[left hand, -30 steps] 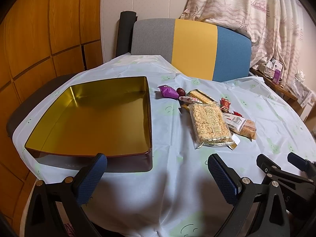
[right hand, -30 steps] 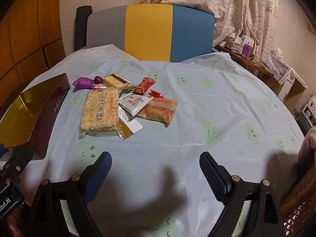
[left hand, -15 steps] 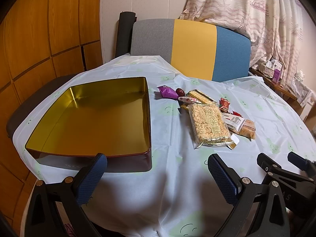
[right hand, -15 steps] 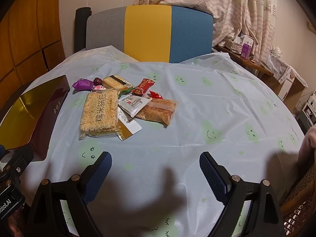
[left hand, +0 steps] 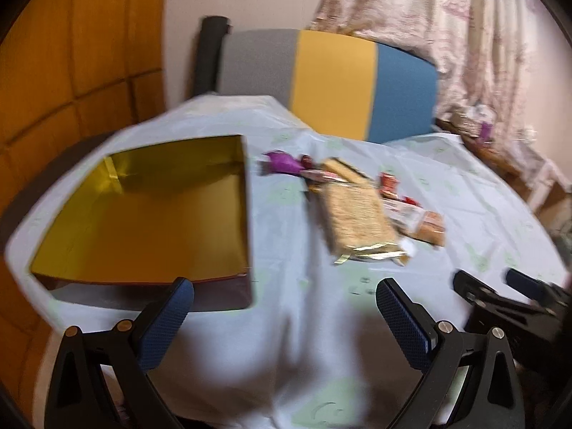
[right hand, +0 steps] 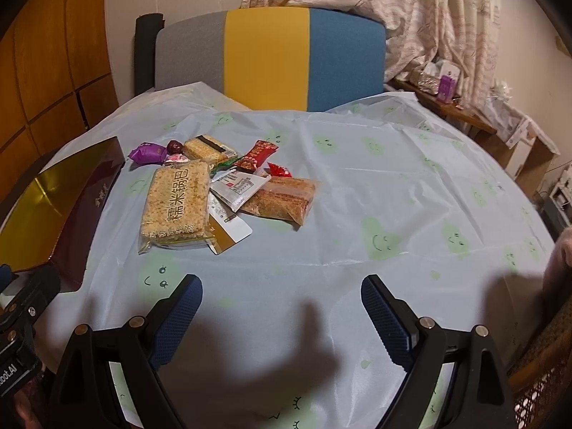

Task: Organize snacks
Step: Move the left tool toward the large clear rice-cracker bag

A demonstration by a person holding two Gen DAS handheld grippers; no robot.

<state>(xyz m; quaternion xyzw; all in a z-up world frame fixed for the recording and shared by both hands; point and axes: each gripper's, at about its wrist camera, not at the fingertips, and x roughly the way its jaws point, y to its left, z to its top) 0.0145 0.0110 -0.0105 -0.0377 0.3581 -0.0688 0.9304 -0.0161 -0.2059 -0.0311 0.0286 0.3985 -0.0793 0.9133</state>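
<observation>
Both grippers, left gripper (left hand: 284,305) and right gripper (right hand: 281,302), hover over the pale blue smiley-print desk (right hand: 393,193) with blue-padded fingers (right hand: 177,318) spread wide, holding nothing. Further out sits one gold-lined rectangular tin box (left hand: 143,214), empty, and just right of it a pile of roughly eight wrapped snacks (right hand: 200,193). One grey-yellow-blue chair (right hand: 268,60) behind.

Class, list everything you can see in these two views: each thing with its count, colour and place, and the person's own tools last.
Open rectangular tin box: one, gold inside, dark red outside, table's left.
Large rice-crisp packet: one, clear, beige contents, front of the pile.
Purple-wrapped candy: one, pile's back left.
Small red sachets: two, pile's back.
Brown biscuit packet: one, pile's right.
Light blue smiley tablecloth: one, covering the table.
Grey-yellow-blue chair back: one, behind the table.
Left gripper: fingers open, empty.
Right gripper: fingers open, empty.
</observation>
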